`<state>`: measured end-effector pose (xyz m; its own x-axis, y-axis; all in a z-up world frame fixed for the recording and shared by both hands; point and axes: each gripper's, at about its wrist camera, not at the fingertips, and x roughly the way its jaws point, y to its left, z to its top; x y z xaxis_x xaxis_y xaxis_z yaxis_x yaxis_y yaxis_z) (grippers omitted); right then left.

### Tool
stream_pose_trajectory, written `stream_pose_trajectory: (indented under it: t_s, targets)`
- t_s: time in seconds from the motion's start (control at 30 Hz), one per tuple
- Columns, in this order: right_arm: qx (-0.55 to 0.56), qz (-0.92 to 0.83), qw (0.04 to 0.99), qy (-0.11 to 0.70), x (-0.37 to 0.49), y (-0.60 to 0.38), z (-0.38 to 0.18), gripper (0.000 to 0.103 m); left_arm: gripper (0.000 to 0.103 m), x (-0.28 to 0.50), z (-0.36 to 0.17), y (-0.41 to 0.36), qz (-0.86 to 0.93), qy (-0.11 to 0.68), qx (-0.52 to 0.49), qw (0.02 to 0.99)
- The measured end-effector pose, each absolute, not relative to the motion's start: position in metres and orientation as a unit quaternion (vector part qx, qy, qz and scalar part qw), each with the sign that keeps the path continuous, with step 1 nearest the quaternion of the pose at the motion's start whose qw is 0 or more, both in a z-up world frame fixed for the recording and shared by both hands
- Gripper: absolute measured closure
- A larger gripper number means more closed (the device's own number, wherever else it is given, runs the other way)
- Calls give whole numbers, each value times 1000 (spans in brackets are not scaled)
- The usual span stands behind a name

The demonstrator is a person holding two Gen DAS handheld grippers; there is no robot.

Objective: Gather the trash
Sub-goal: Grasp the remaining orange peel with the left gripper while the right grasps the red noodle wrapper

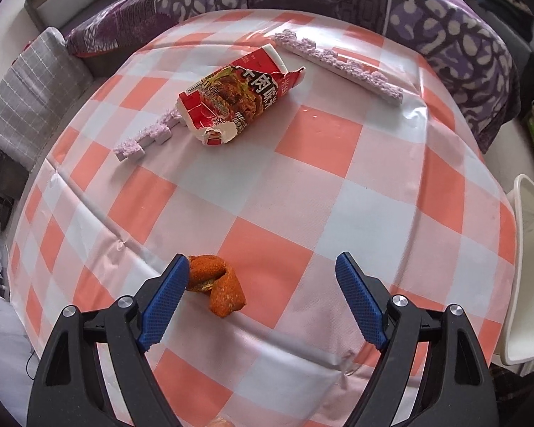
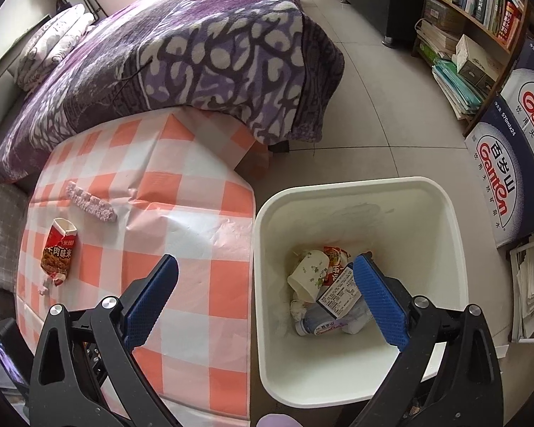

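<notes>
Over the table, left gripper (image 1: 261,286) is hanging with jaws wide, peel (image 1: 215,286) lying between them against one pad | right gripper (image 2: 265,286) is gaping empty above bin (image 2: 441,199) | carton (image 1: 238,98) and foam strip (image 1: 338,66) are lying farther off on table (image 1: 317,135).

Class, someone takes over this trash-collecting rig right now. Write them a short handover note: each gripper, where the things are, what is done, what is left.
Left gripper: open, nothing gripped, low over the checked table; the orange peel lies by its left finger.
Right gripper: open, empty, above the gap between the table and the white bin.
Done: a paper cup, a plastic bottle and wrappers are in the bin.
Left on the table: the orange peel, the torn red carton, the long purple foam strip and the broken purple foam pieces.
Next, probably: close on the peel.
</notes>
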<state>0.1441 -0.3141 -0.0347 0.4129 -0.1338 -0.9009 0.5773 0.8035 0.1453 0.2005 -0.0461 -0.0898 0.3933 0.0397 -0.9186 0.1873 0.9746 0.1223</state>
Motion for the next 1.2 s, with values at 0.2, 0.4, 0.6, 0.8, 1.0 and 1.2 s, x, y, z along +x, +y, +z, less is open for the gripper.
stream_pose_trajectory:
  t_s: [0.2, 0.4, 0.6, 0.8, 1.0, 1.2]
  targets:
    - [226, -216, 807, 501, 150, -303, -39, 8, 22, 214, -103, -15, -43, 581, 49, 811]
    - [225, -207, 806, 507, 156, -292, -43, 8, 41, 220, -100, 14, -50, 584, 11, 810]
    - [213, -202, 806, 514, 162, -278, -47, 8, 41, 216, -102, 17, -50, 583, 26, 811]
    - [209, -197, 804, 521, 168, -262, -52, 8, 69, 212, -99, 13, -53, 568, 46, 820]
    - [209, -180, 810, 518, 170, -244, -55, 8, 76, 212, -78, 26, -43, 559, 37, 827]
    - [212, -152, 816, 516, 183, -214, -60, 8, 77, 207, -20, 71, -55, 523, -38, 850]
